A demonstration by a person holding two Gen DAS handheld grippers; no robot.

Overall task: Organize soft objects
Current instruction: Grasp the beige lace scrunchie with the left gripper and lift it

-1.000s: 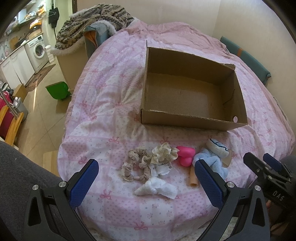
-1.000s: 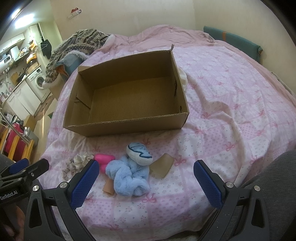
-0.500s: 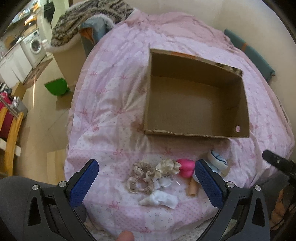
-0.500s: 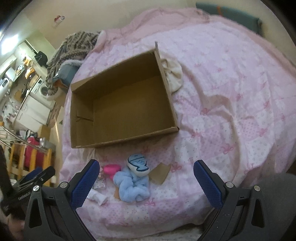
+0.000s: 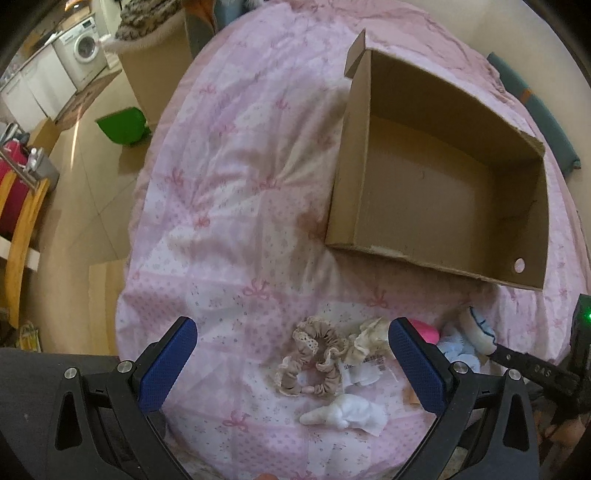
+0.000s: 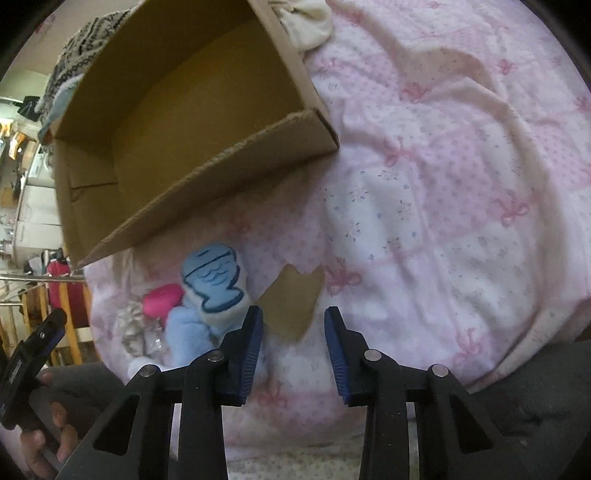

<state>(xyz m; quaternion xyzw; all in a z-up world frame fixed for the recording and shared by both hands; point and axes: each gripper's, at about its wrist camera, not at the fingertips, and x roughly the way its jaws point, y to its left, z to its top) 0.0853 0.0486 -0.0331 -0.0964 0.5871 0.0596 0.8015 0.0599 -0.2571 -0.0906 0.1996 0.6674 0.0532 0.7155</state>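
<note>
An open, empty cardboard box [image 5: 351, 166] lies on the pink quilt. In front of it sit a beige scrunchie [image 5: 314, 354], a cream scrunchie [image 5: 369, 339], a white cloth [image 5: 347, 413], a pink item [image 6: 162, 299], a fluffy blue piece [image 6: 188, 332] and a blue-and-white cushion [image 6: 214, 284]. My left gripper [image 5: 291, 363] hangs wide open above the beige scrunchie. My right gripper [image 6: 292, 332] points down at a brown cardboard scrap [image 6: 291, 306]. Its jaws are closing, and the pads touch nothing.
The box's near wall [image 6: 221, 177] stands just beyond the soft items. A cream cloth [image 6: 306, 22] lies behind the box. The bed's edge drops to the floor on the left, near a green bin [image 5: 125, 127]. A hand holds the left gripper's handle [image 6: 37, 343].
Both grippers have come down closer to the bed. The right gripper's jaws have narrowed from wide apart, and it has tilted down over the scrap beside the blue cushion.
</note>
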